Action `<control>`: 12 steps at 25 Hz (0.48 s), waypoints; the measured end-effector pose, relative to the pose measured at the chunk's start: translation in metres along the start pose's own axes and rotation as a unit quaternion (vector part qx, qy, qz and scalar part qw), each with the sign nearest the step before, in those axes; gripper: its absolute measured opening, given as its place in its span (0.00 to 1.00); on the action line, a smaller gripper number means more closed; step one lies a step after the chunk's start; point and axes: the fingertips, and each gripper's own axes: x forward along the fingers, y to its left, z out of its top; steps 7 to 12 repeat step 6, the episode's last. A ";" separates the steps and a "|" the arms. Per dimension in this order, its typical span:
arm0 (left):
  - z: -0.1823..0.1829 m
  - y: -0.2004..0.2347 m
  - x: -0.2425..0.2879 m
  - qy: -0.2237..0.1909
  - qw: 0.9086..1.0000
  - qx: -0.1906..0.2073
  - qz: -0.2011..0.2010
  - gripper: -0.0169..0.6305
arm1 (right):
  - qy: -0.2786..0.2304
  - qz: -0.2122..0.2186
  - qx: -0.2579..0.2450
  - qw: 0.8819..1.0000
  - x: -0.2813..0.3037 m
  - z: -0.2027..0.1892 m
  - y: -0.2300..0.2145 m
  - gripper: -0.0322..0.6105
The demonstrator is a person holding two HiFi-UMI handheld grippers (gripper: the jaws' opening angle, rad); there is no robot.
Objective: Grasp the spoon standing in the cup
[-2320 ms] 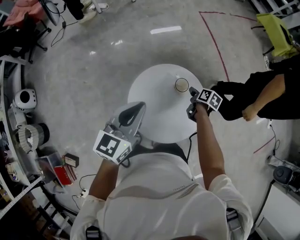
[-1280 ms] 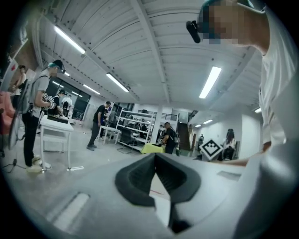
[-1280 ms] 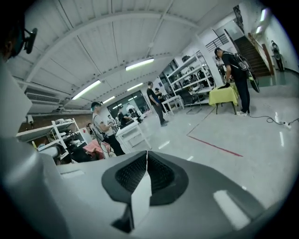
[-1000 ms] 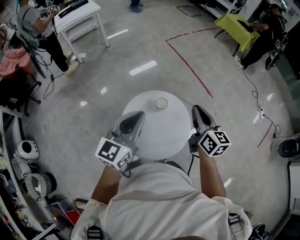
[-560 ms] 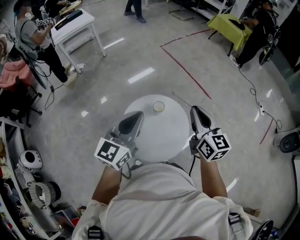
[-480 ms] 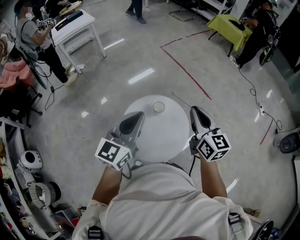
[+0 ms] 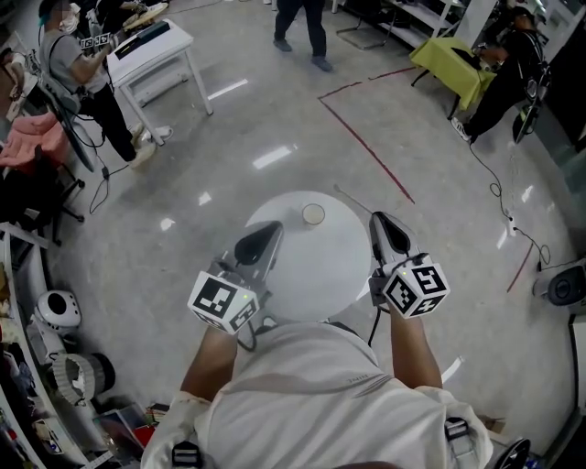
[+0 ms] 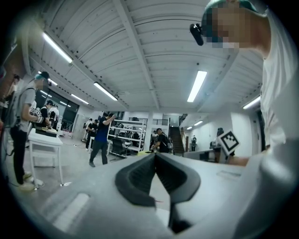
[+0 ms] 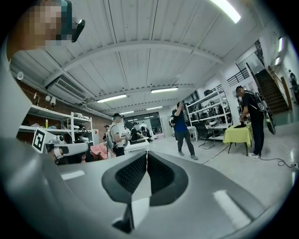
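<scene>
**Three cameras, one shared hall**

The head view looks from above the person's shoulders steeply down onto the round worktop (image 7: 302, 266). It sits close to the worktop, with the left claw (image 7: 259, 240) and right claw (image 7: 385, 224) at the near edge and the floor spreading wide all round.

The left gripper view and the right gripper view each sit low, just behind their own claw. They face forward across the hall and tilt upward, so the ceiling (image 8: 154, 51) fills the upper half.

All three views take in the person in dark blue (image 7: 302, 27). The white table (image 7: 151, 46) shows in the head and left gripper views. The yellow-green table (image 7: 449, 59) shows in the head and right gripper views. The left gripper view also catches the other claw's marker cube (image 8: 229, 140) at its right side.
</scene>
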 end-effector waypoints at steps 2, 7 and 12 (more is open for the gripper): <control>-0.001 0.002 0.001 0.000 1.000 -0.001 0.001 0.03 | 0.001 0.001 0.000 1.000 0.003 -0.001 0.000 0.06; 0.000 0.006 0.004 -0.001 1.000 0.001 0.002 0.03 | 0.002 0.004 -0.001 1.000 0.008 0.000 -0.002 0.07; 0.000 0.006 0.004 -0.001 1.000 0.001 0.002 0.03 | 0.002 0.004 -0.001 1.000 0.008 0.000 -0.002 0.07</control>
